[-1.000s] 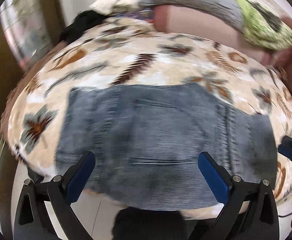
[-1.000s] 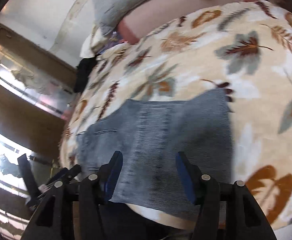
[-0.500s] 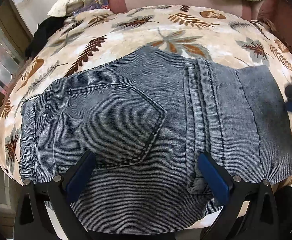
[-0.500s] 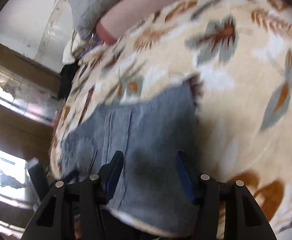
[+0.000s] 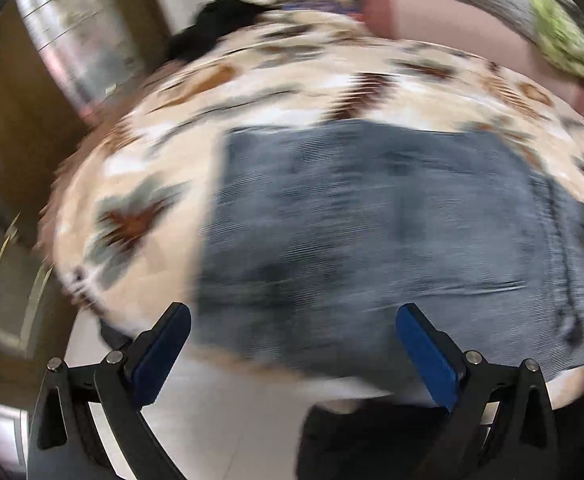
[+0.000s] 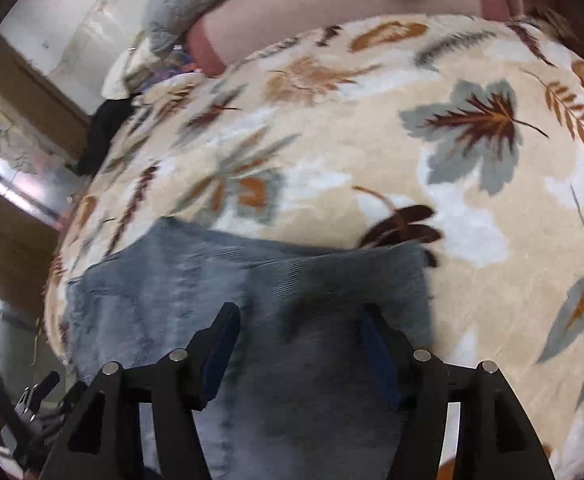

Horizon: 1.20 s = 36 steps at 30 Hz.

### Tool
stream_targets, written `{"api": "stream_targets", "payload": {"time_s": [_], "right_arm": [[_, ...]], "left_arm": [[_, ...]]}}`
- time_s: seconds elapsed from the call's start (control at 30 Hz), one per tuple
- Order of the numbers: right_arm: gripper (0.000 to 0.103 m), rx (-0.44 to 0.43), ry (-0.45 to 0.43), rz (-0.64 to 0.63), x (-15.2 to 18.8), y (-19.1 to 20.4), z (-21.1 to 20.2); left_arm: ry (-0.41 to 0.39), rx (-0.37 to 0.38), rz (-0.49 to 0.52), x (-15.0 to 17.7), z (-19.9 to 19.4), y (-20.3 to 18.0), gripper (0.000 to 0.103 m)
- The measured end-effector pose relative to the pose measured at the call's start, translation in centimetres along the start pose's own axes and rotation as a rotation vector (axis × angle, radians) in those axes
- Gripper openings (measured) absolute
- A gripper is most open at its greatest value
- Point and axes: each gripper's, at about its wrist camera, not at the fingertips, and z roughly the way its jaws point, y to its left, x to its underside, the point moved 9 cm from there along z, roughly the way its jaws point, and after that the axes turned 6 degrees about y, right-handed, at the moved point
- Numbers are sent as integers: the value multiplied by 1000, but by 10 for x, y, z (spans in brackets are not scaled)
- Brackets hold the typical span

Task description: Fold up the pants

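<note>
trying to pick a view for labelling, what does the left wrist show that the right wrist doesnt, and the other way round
Only the left wrist view shows the left gripper with its jaws wide apart, above the near edge of the jeans; it is badly blurred. Only the right wrist view shows the right gripper, whose jaws have just been opening with denim between them, and a sharp grey maple leaf print. Both share the folded jeans, the leaf-patterned blanket and the pink cushion.
</note>
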Motion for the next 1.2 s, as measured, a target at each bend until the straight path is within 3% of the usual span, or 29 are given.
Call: {"api": "stream_targets", "payload": {"time_s": [0.2,0.3,0.47,0.67,0.83,1.13,1.2], "right_arm": [[66,-58,-6,-141,39,70,-4],[66,-75,12,-204,62,99,1],[66,-53,25,-311,89,132,7],[66,-15,2,-314,98,126,0],[66,-14,-5,-280,93,114,-4],[66,-14,-47,-238,81,100,-14],[66,-13,-51,-232,80,97,-15]], "left_arm": [[32,-80,-141,30,13,94,103],[68,-19,-202,48,22,114,103],[103,123,-273,64,33,111,103],[106,271,-326,66,36,91,103],[83,286,-335,45,39,85,103],[93,378,-300,13,63,70,102],[88,393,-299,8,65,69,98]]}}
